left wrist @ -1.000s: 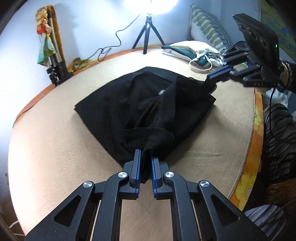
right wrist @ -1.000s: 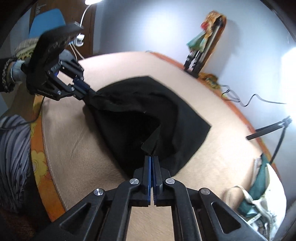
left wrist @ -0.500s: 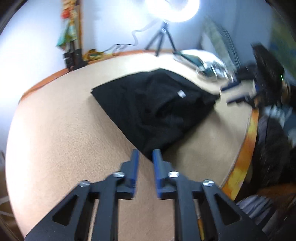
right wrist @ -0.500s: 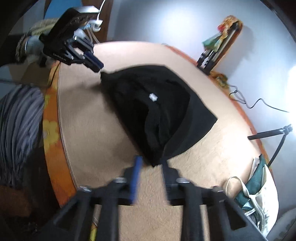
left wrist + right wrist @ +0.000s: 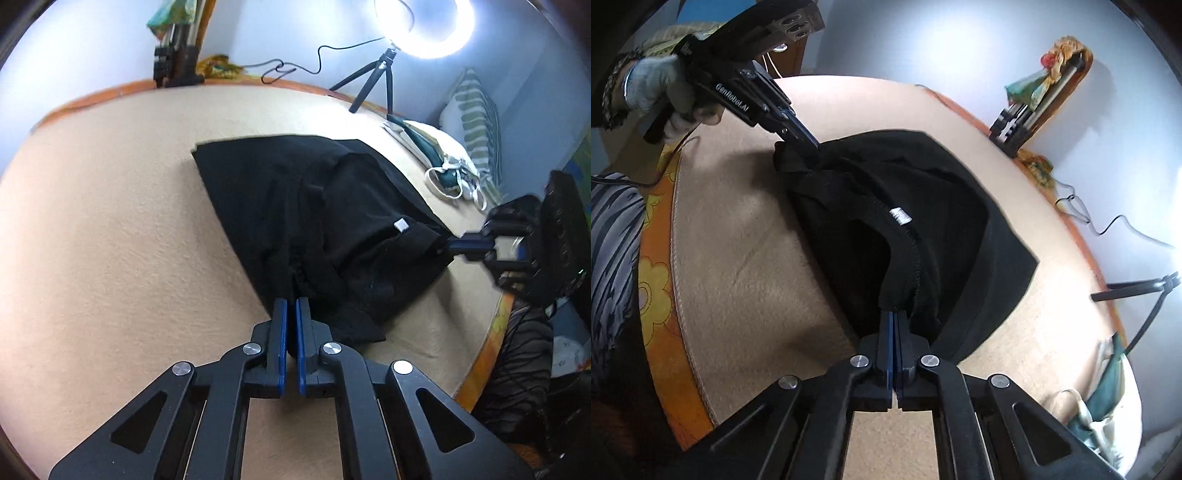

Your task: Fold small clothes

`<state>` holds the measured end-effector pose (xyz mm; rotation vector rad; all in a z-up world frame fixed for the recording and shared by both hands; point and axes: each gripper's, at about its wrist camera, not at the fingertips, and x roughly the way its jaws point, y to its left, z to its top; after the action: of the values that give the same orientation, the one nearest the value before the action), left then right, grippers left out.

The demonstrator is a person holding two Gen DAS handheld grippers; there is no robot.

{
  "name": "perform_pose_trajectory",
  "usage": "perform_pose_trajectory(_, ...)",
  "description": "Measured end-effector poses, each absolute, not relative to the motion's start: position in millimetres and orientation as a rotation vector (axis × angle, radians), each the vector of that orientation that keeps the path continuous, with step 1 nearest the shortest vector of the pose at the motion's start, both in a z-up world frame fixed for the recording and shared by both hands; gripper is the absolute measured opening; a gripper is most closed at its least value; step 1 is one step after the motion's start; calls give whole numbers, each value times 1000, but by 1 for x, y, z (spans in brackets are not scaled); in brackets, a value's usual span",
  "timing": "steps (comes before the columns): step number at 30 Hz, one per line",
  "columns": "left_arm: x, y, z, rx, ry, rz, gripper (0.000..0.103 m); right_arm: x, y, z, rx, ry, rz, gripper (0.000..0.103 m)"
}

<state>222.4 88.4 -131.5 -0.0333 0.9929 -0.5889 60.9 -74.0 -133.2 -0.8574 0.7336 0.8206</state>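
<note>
A black garment lies partly folded on the beige bed cover, a small white label facing up. My left gripper is shut on its near edge, the cloth bunched between the blue pads. At the garment's right corner, my right gripper pinches another bit of cloth. In the right wrist view the right gripper is shut on the black garment beside a stitched hem. The left gripper, held by a gloved hand, grips the far corner there.
A ring light on a small tripod stands at the bed's far edge, its cable trailing left. A white and green bag and a striped pillow lie far right. A folded stand leans on the wall. The orange floral bed edge borders a person's striped clothing.
Half a second ago both grippers stood open just off the garment's edges. Now both have moved in and shut on the black cloth again, and both views have rolled.
</note>
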Motion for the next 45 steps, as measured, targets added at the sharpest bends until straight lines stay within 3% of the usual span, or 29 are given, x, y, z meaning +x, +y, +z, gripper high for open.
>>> perform_pose_trajectory(6,215,101,-132,49,1017,-548,3,50,-85,-132,-930,767,858,0)
perform_pose_trajectory(7,213,103,-128,50,999,-526,3,47,-87,-134,-943,761,848,3)
perform_pose_trajectory(8,208,105,-123,25,969,-538,3,45,-89,-133,-934,751,839,21)
perform_pose_trajectory(9,202,104,-116,1,934,-577,7,43,-91,-130,-910,737,838,29)
perform_pose_trajectory(11,190,91,-109,46,902,-641,15,40,-90,-124,-860,721,854,30)
perform_pose_trajectory(14,174,61,-112,204,881,-726,20,38,-74,-124,-843,686,867,31)
perform_pose_trajectory(24,175,25,-135,471,865,-757,20,57,-18,-155,-817,696,941,31)
perform_pose_trajectory(26,175,24,-136,489,856,-760,20,62,-14,-160,-804,719,954,26)
perform_pose_trajectory(29,177,29,-135,457,860,-784,19,70,-14,-161,-752,750,964,11)
perform_pose_trajectory(30,178,32,-134,440,861,-782,11,73,-15,-160,-737,762,967,4)
perform_pose_trajectory(31,181,35,-133,424,863,-777,6,76,-16,-158,-725,770,963,3)
perform_pose_trajectory(33,184,41,-129,384,860,-778,4,77,-18,-154,-706,786,972,1)
perform_pose_trajectory(37,170,57,-121,365,867,-820,4,68,-26,-145,-735,778,1000,4)
perform_pose_trajectory(38,164,60,-124,386,876,-816,4,65,-27,-147,-753,795,1008,10)
perform_pose_trajectory(39,161,62,-127,409,887,-790,4,64,-29,-149,-769,808,1005,23)
perform_pose_trajectory(40,159,65,-130,422,911,-773,5,61,-34,-149,-771,808,1006,25)
perform_pose_trajectory(45,164,88,-118,281,861,-710,6,72,-58,-129,-593,830,1018,26)
